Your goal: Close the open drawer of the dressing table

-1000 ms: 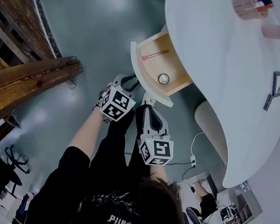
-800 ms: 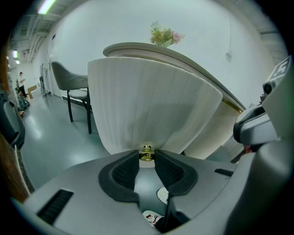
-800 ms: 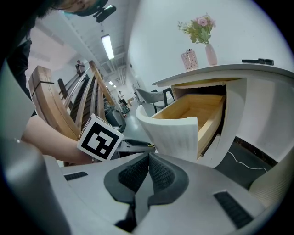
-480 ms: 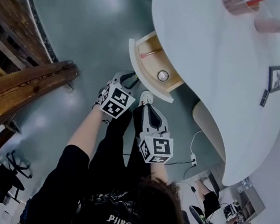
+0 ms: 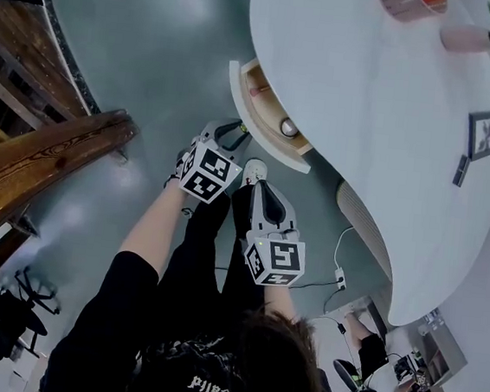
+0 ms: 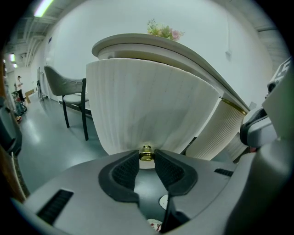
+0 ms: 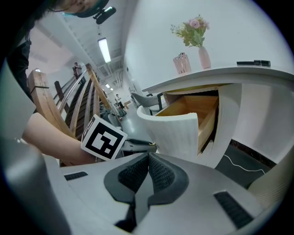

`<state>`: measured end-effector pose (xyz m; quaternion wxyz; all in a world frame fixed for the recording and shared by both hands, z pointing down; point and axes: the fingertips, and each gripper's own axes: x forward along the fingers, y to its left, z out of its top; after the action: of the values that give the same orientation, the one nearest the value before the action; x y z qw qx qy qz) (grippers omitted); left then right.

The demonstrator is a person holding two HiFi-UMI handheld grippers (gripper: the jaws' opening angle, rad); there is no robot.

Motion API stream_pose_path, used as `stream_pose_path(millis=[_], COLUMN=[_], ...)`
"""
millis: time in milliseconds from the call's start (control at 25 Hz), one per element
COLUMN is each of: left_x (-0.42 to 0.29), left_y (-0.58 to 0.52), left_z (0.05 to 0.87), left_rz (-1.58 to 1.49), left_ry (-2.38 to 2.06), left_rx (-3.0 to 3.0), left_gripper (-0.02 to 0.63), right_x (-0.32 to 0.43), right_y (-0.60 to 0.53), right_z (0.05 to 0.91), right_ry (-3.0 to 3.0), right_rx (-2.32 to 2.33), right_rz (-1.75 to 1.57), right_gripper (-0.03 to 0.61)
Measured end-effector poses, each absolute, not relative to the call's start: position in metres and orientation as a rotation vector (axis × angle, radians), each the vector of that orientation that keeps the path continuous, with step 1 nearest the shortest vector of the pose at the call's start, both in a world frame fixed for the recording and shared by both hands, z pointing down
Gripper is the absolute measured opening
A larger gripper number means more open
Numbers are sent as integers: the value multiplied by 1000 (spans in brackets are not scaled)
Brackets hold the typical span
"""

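Observation:
The dressing table's drawer has a curved white ribbed front and stands partly open under the white tabletop. Its wooden inside shows in the right gripper view. A small round thing lies inside it. My left gripper is at the drawer front. In the left gripper view its pads are closed on the brass knob. My right gripper hangs just behind and to the right, away from the drawer, its jaws shut on nothing.
A pink vase with flowers, a cup and a picture frame stand on the tabletop. A wooden stair rail runs at the left. A ribbed table leg and a floor cable are at the right. A grey chair stands beyond.
The drawer has slid further in under the tabletop, with my left gripper following it on the knob. My right gripper has drifted the same way a little.

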<state>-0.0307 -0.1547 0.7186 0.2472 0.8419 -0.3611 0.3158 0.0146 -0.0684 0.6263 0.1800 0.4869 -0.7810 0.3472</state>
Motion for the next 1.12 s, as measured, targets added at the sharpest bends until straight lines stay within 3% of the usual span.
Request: stream_pose_path(millis=[1120], left_x=[-1], left_y=[-189], left_z=[715], left_rz=[852], left_ry=[-990], left_rx=[2331], left_gripper=[118], right_x=[48], right_y=[-100], right_z=[627], right_ry=[-2196], right_rx=[1493], right_rz=[1000], right_gripper=[26])
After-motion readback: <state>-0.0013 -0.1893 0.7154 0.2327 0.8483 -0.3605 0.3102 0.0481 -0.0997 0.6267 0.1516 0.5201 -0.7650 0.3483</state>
